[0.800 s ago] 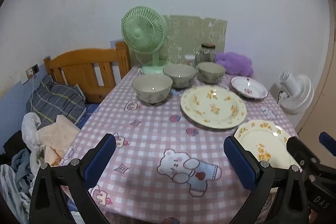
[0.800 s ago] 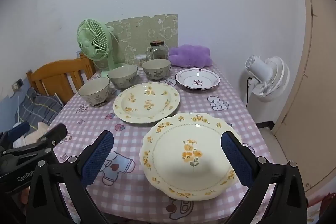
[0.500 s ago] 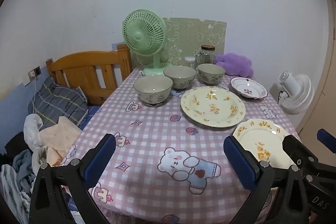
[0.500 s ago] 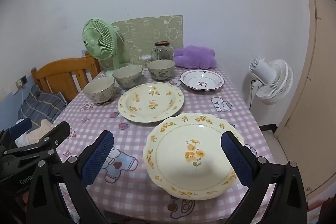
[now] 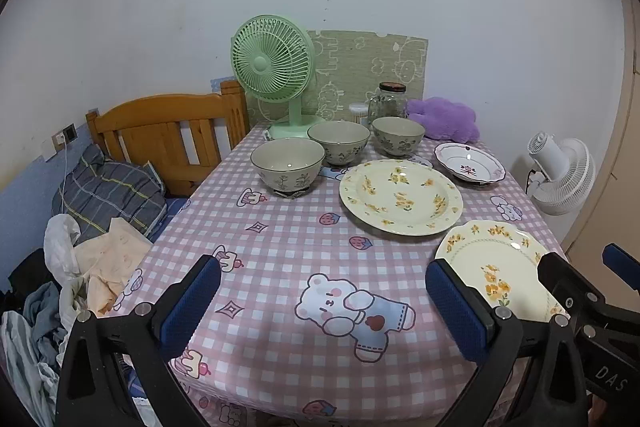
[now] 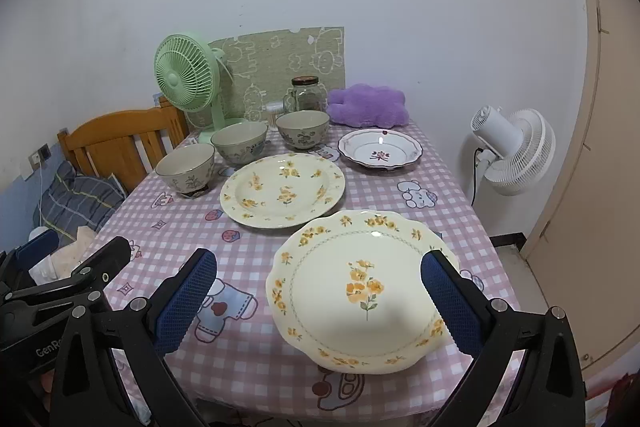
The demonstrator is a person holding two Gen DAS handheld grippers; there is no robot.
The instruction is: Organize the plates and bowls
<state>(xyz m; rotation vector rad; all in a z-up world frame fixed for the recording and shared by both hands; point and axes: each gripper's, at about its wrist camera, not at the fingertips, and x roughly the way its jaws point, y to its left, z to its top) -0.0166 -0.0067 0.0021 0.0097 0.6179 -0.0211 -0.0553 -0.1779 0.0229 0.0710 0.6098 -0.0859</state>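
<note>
The left gripper (image 5: 322, 307) is hanging released above the near part of the table (image 5: 280, 251), its blue pads wide apart with nothing but checked cloth between them. The right gripper (image 6: 318, 301) is likewise standing fully released, and the scalloped plate (image 6: 362, 291) is lying flat on the cloth just ahead of it, partly between the two pads but touched by neither. Beyond that plate, a little to the gripper's left, the large flowered plate (image 6: 282, 191) is sitting, and further off to the right the small red-trimmed dish (image 6: 380, 153) is resting. Three bowls are lining up behind them: the nearest bowl (image 6: 186, 167) far left, the middle bowl (image 6: 239, 141), and the far bowl (image 6: 302, 129). The left view is showing what the right view mostly cuts off: a heap of clothes (image 5: 80, 267) and a plaid pillow (image 5: 108, 195) down beside the table, left of the left gripper. The right view alone is showing the whole scalloped plate, which in the left view is half hidden behind the pad and the other tool. Both views are taking in the green fan (image 5: 276, 67) and a white fan (image 6: 516, 151) off the table's right side.
</note>
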